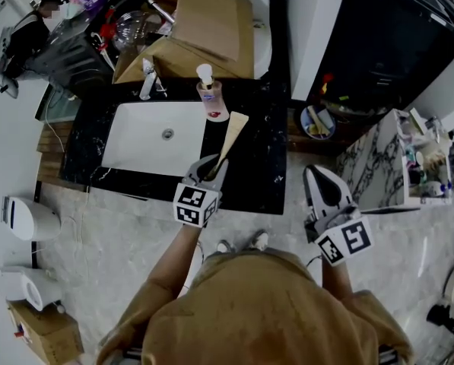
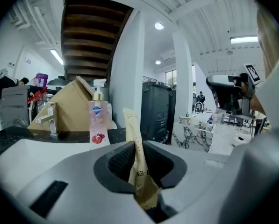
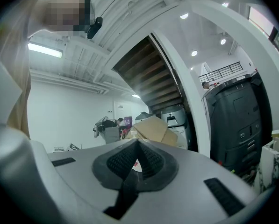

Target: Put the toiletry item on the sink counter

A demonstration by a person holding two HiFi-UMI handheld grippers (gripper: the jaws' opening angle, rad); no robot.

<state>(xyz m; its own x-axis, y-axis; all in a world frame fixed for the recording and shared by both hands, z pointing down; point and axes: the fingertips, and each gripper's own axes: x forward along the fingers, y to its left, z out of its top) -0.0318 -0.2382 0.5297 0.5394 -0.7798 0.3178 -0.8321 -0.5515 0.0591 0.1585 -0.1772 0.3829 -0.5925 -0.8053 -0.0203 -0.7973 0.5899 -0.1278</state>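
- A person's left gripper (image 1: 215,166) pinches a flat tan paper toiletry packet (image 1: 233,131) in its jaws, over the black speckled stone sink counter (image 1: 268,166), just right of the white rectangular basin (image 1: 147,139).
- A pink pump soap bottle (image 1: 210,96) and a chrome faucet (image 1: 147,80) stand at the counter's back, before brown cardboard boxes (image 1: 204,21).
- The right gripper (image 1: 319,175), jaws pressed together on nothing, hangs over the pale marbled floor (image 1: 120,234).

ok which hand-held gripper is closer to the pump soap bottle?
Left. The left hand-held gripper, clamping a beige packet, is at the counter just before the pump soap bottle; the right hand-held gripper is off sideways over the floor.
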